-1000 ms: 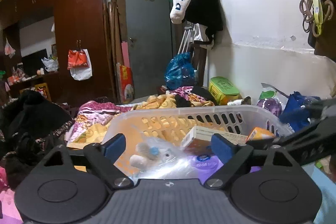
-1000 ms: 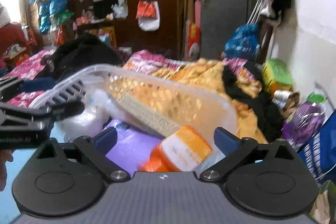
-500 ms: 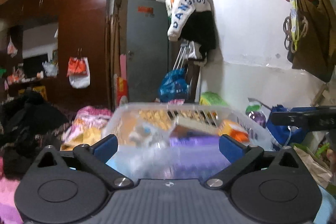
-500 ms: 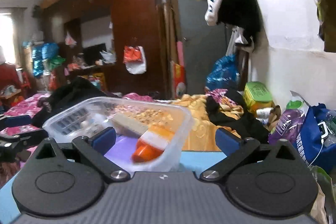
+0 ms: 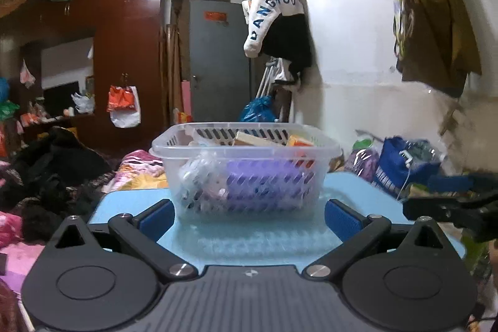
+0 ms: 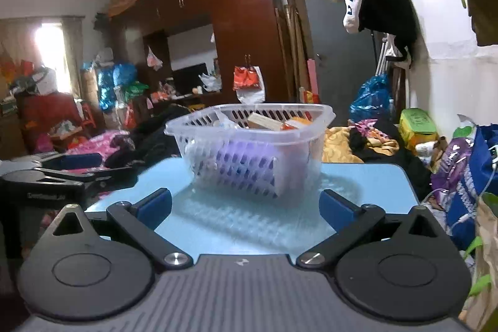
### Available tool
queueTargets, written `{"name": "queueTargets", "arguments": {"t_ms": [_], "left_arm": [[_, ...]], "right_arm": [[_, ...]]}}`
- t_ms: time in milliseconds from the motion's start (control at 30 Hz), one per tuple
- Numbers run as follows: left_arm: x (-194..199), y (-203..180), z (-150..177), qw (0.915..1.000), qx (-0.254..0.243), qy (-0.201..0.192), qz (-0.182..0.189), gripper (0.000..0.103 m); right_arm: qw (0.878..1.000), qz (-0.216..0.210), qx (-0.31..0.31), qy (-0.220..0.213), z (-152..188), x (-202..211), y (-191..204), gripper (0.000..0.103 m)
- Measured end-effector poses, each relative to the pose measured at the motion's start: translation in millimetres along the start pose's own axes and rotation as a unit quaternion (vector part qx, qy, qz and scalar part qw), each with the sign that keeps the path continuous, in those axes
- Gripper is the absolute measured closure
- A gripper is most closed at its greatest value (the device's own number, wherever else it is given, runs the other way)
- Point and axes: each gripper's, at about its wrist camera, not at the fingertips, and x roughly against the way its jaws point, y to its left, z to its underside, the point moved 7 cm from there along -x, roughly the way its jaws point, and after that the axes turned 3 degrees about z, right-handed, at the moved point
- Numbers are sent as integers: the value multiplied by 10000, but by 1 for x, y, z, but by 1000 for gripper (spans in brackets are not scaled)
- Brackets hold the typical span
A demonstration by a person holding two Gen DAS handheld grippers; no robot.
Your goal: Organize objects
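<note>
A clear plastic basket (image 5: 174,142) stands on a light blue table (image 5: 249,238); it also shows in the right wrist view (image 6: 174,129) on the same table (image 6: 373,179). Inside it lie a purple pack (image 5: 264,176), a clear bag of small items (image 5: 199,173), a cardboard box (image 5: 252,139) and an orange pack (image 5: 298,142). My left gripper (image 5: 248,215) is open and empty, a short way in front of the basket. My right gripper (image 6: 245,207) is open and empty, also in front of it.
Clothes and blankets (image 6: 351,139) are heaped behind the table. Bags (image 5: 401,164) sit at the right by the white wall. A dark wardrobe (image 5: 124,58) and a grey door (image 5: 218,58) stand at the back. The other gripper shows at the left (image 6: 46,176).
Both grippers have drawn back and down from over the basket. The basket now stands farther off on the table, seen from the side.
</note>
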Motion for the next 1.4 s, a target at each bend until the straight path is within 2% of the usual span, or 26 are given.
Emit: {"name": "queueTargets", "arguments": {"t_ms": [100,367,933,1400], "left_arm": [[5,-4,0,9999,-93,-17,-100,0],[15,-1,4,9998,75,-86,-173,0],[27,3,3,9995,121,-245,-172,0],[24,1,6,9997,146,-198,-95,0]], "right_arm": [[9999,-22,-96,-38,-2,2,-2,0],[9996,28,-216,-161,4,10,-6,0],[9998,53,-99,-160,15,12,2,0],[9997,112,-29,-197,16,13,2,0]]}}
